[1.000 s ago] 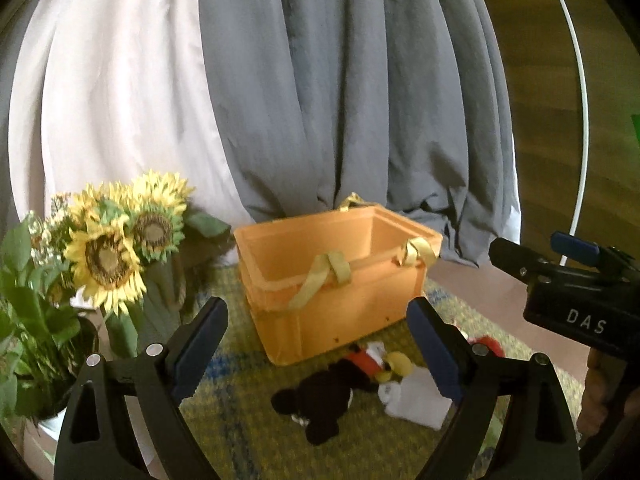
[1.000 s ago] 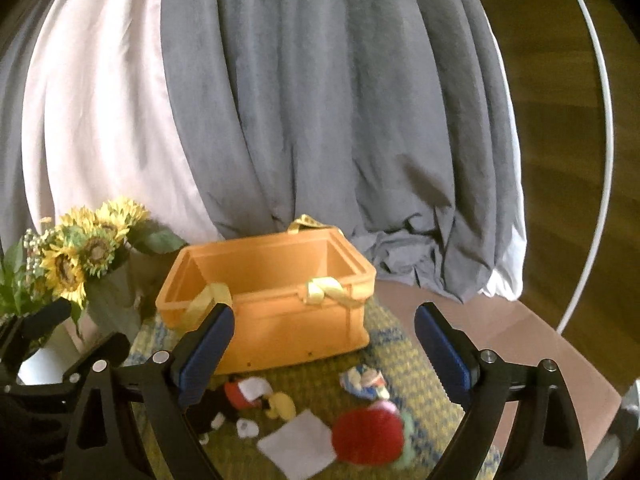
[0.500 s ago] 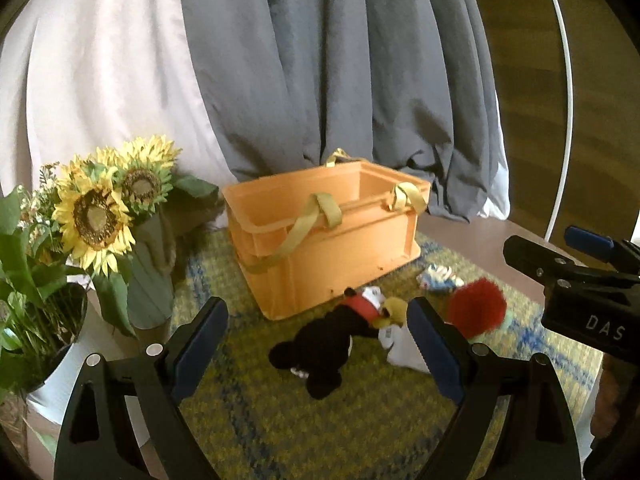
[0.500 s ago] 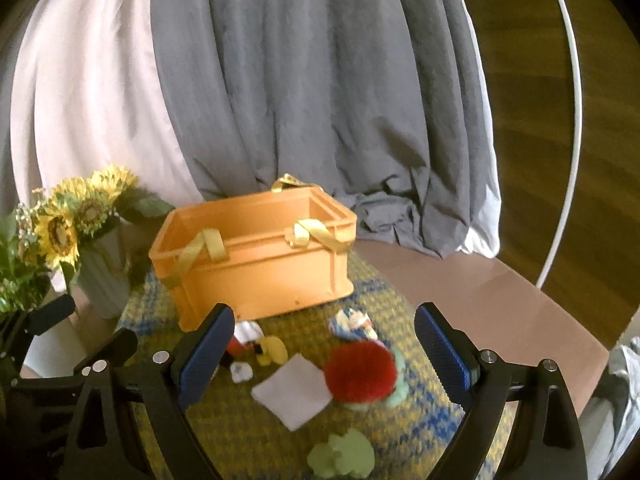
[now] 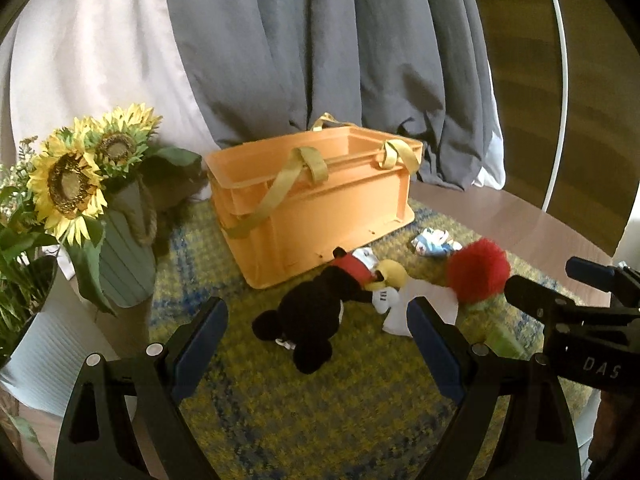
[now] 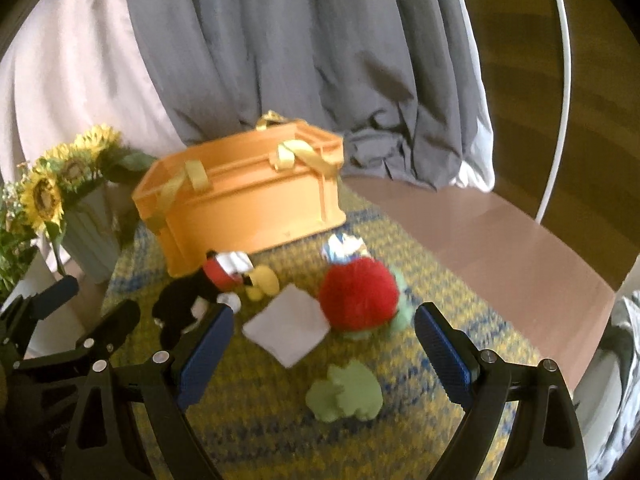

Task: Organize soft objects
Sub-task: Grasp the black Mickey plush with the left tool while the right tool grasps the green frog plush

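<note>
An orange crate (image 5: 320, 208) (image 6: 248, 208) with yellow straps stands at the back of a yellow-blue woven mat (image 5: 304, 412). In front of it lie a black mouse plush (image 5: 320, 308) (image 6: 188, 304), a white cloth (image 5: 424, 304) (image 6: 288, 324), a red fluffy ball toy (image 5: 478, 272) (image 6: 358, 292), a small blue-white toy (image 5: 434, 242) (image 6: 342, 246) and a green soft toy (image 6: 346, 392). My left gripper (image 5: 318, 348) is open above the mat, just in front of the mouse plush. My right gripper (image 6: 322, 356) is open, above the green toy and white cloth. Both are empty.
Sunflowers in a green vase (image 5: 120, 252) (image 6: 90, 236) stand left of the crate, with a white pot (image 5: 48, 360) nearer. Grey and white curtains (image 5: 320, 48) hang behind. Bare brown tabletop (image 6: 500, 248) lies right of the mat. The right gripper's body (image 5: 580, 328) shows at right in the left wrist view.
Both grippers have moved down and forward toward the toys on the mat. The toys now sit larger and higher in both views. Both stay open.
</note>
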Demonstrator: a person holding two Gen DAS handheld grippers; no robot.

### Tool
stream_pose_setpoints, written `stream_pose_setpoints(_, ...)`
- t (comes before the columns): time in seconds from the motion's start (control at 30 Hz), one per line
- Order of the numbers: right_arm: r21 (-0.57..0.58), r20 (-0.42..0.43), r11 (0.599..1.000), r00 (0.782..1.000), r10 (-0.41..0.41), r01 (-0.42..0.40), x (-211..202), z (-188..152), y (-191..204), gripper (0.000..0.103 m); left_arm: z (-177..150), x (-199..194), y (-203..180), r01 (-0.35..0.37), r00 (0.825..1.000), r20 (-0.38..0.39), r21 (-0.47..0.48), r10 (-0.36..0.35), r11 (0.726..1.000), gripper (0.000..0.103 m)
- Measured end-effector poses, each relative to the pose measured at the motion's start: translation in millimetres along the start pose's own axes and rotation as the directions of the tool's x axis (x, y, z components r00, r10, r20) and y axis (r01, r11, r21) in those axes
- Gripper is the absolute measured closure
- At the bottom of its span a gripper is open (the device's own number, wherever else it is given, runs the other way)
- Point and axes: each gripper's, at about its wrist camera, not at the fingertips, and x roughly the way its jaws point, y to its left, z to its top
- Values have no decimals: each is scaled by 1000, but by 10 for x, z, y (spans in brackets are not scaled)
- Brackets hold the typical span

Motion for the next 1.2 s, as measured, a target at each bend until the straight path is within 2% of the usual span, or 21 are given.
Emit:
stream_pose_setpoints(0.53,64,-127,997,991,-37,45,439,-439,-59,10,-111,484,-57,-17,999,-39,101,21,995,11)
stream_pose_setpoints(1.03,117,-151,984,981,-118,137,671,-589,-66,11,-125,941,-131,-4,997,-70,162,16,987,12)
stream_pose_setpoints(1.1,111,-154,983,980,-128,145,679,-592,-60,14,-127,982,-145,-9,998,-63,171,20,985,12)
stream_pose_setpoints(1.2,109,-174,982,975,-136,156,719,-597,-69,25,-136,1050,-155,-12,997,-69,185,25,983,12)
